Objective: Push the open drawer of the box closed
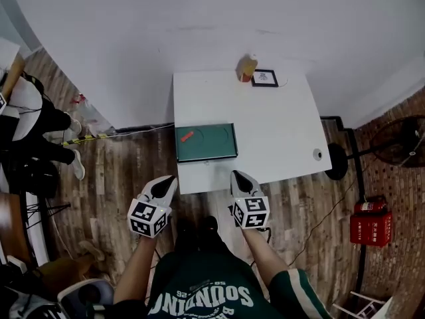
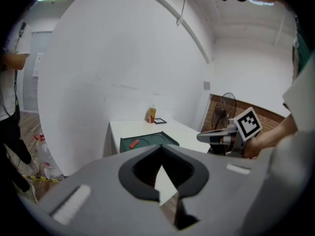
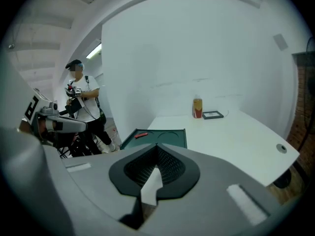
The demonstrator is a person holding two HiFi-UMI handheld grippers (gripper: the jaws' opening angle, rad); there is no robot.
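Head view, box: one green box (image 1: 206,143) lying flat on the white table (image 1: 279,131), against its left edge, towards the near side.
On box: one small red object (image 1: 186,136), left end.
Table far edge: one orange container (image 1: 248,68) and one black frame (image 1: 264,78), side by side.
Left gripper (image 1: 169,179): jaws together, empty, short of the table.
Right gripper (image 1: 237,174): jaws together, empty, at the table's near edge.

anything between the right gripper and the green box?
Nothing. Head view shows only bare white table between the right gripper and the green box.
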